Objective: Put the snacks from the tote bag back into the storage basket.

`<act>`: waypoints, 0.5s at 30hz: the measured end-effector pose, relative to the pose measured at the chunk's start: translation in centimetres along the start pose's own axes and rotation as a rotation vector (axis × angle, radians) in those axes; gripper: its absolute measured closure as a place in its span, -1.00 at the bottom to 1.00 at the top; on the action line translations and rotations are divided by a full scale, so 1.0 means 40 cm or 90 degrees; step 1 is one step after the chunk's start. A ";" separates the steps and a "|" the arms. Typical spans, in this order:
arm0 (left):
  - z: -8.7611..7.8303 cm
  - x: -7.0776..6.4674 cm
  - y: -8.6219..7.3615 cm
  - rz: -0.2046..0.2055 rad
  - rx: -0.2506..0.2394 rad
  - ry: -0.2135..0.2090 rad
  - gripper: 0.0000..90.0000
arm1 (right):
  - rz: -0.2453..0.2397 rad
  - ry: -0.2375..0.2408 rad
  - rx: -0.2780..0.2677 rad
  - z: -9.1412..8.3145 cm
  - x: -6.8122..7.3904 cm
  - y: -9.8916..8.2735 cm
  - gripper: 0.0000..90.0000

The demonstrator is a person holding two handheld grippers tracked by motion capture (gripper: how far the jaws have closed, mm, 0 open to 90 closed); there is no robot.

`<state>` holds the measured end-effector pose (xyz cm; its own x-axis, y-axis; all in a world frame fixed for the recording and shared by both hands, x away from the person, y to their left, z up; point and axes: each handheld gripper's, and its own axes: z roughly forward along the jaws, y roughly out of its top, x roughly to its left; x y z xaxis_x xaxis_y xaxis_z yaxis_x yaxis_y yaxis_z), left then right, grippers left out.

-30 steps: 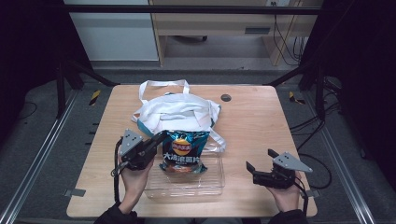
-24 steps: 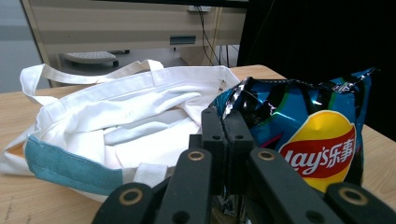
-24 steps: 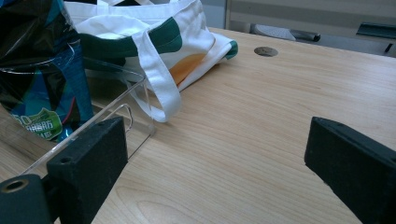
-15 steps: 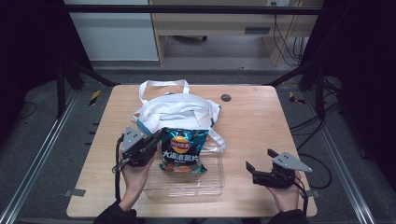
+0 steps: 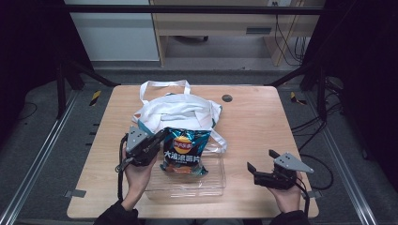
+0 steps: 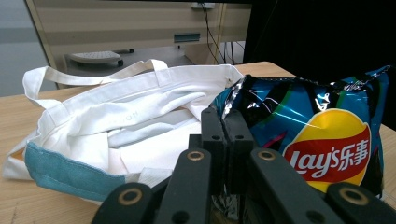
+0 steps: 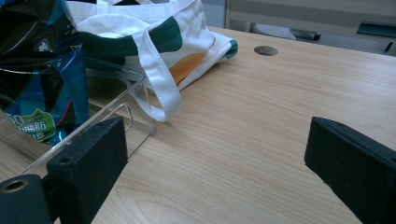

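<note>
A person's left gripper (image 5: 157, 140) pinches the top corner of a blue Lay's crisp packet (image 5: 183, 151), its jaws closed tight on the foil seam in the left gripper view (image 6: 224, 140). The packet hangs upright, long axis near vertical, with its lower end inside a clear plastic tray (image 5: 211, 180) near the table's front edge. Directly behind it, toward the far edge, lies a white canvas tote bag (image 5: 180, 110) with teal trim, slumped, its handles trailing. That bag is the packet's nearest neighbour, just beyond the jaws, and the left hand is much the closer to it. The right gripper (image 5: 263, 171) rests well apart near the front right corner, jaws spread wide and empty, with bare wooden table (image 5: 263, 122) open ahead of it.
</note>
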<state>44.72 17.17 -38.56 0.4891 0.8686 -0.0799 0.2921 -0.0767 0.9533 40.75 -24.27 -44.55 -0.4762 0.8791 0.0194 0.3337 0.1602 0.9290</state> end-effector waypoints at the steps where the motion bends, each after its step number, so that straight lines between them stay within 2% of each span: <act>1: 0.000 0.001 0.000 -0.001 0.000 -0.001 0.98 | 0.000 0.000 0.000 0.000 0.000 0.000 -0.86; 8: -0.010 -0.010 0.005 -0.010 0.006 0.002 0.98 | 0.001 0.000 0.001 0.000 0.000 0.000 -0.86; 11: -0.025 -0.033 0.006 0.006 0.011 0.012 0.98 | 0.000 -0.001 0.000 0.000 -0.001 0.000 -0.86; 15: -0.041 -0.055 0.004 0.013 0.016 0.016 0.98 | 0.001 0.000 -0.002 -0.002 0.000 0.000 -0.86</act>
<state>42.35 16.03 -37.76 0.4739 0.8790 -0.0526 0.3031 -0.1067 0.9470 40.71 -24.31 -44.51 -0.4754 0.8795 0.0213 0.3324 0.1571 0.9299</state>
